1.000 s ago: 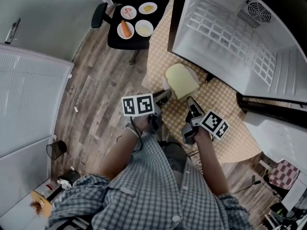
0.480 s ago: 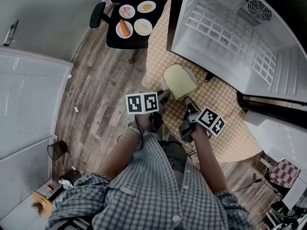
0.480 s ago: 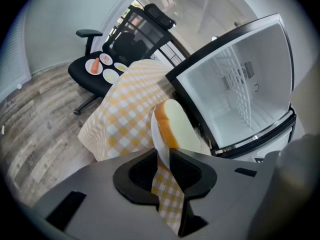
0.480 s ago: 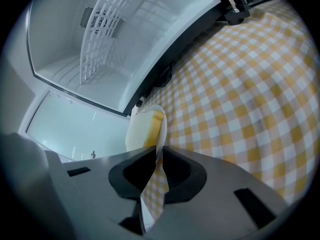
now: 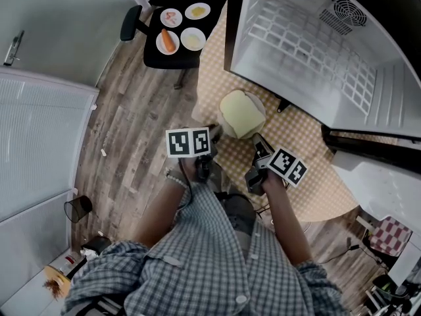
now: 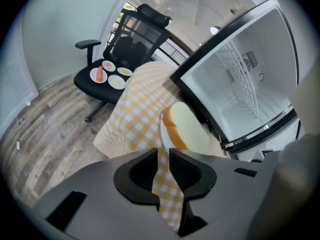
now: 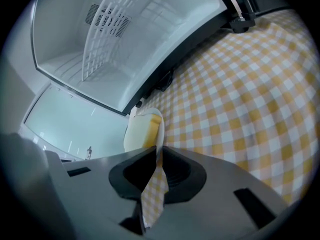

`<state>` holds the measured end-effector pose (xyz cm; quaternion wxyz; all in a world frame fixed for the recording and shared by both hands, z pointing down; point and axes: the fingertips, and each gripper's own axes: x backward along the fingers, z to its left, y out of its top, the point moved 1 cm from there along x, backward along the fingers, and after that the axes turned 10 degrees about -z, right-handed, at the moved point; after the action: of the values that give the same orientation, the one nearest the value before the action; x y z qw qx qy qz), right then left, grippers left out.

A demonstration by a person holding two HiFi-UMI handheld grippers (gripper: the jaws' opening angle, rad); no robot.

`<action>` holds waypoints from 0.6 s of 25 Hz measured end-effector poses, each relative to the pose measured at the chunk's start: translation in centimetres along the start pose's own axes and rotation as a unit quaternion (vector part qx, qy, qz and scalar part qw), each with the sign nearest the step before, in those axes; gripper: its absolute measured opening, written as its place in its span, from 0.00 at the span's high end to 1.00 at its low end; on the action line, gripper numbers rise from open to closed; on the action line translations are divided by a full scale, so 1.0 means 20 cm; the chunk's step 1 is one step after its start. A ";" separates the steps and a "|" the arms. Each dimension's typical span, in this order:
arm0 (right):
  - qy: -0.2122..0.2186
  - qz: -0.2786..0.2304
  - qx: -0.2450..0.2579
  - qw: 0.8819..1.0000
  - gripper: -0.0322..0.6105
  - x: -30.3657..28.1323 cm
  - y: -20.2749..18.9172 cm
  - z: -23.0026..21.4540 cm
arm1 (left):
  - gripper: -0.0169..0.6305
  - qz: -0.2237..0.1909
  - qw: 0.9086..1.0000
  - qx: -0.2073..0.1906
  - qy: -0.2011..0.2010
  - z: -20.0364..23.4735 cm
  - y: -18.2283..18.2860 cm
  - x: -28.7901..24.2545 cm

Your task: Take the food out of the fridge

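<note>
On the worktop (image 5: 309,176), which is covered by a yellow-and-white checked cloth, a white plate (image 6: 162,130) carries a thick slice of bread (image 5: 240,114) with a pale face and a golden crust. The plate lies just in front of the open fridge (image 5: 316,51), outside its cavity. The fridge interior is white, with a wire grid on its back wall and a round fan grille in one corner.

The left hand-held gripper (image 6: 163,151) points down at the near left edge of the plate. Its jaws have just been opening and now stand apart. Only the checked cloth shows through the slot between them, and the plate and bread sit just beyond the tips without being touched.

The right hand-held gripper (image 7: 156,151) comes in at the near right edge of the plate. In its own view its jaws are drawn close together, and the thin white rim of the plate runs down into the narrow gap between their tips, so they are clamped on that rim. The bread stands just left of the rim in that view.

Well apart from the plate, past the far left corner of the worktop, a black office chair (image 5: 172,56) stands on the wooden floor (image 5: 131,130). Its seat holds four small white plates, one with a carrot (image 5: 169,41) on it. What lies on the other three is too small to name.
</note>
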<state>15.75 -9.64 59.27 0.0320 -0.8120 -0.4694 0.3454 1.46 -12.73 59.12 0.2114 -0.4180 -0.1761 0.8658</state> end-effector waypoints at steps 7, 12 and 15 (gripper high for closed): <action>0.013 -0.017 0.096 0.995 0.91 0.11 0.08 0.07 | 0.96 -0.044 0.996 -0.068 0.036 0.03 0.11 0.12; 0.014 -0.048 0.185 0.982 0.93 0.22 0.19 0.16 | 0.96 -0.079 0.983 -0.163 0.004 -0.15 0.23 0.19; 0.019 -0.071 0.231 0.970 0.93 0.28 0.27 0.24 | 0.96 -0.097 0.974 -0.206 -0.010 -0.26 0.29 0.23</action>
<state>18.65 -9.56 50.66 0.2523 -0.7533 -0.4327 0.4263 1.68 -14.62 50.27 0.2019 -0.4252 -0.3922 0.7903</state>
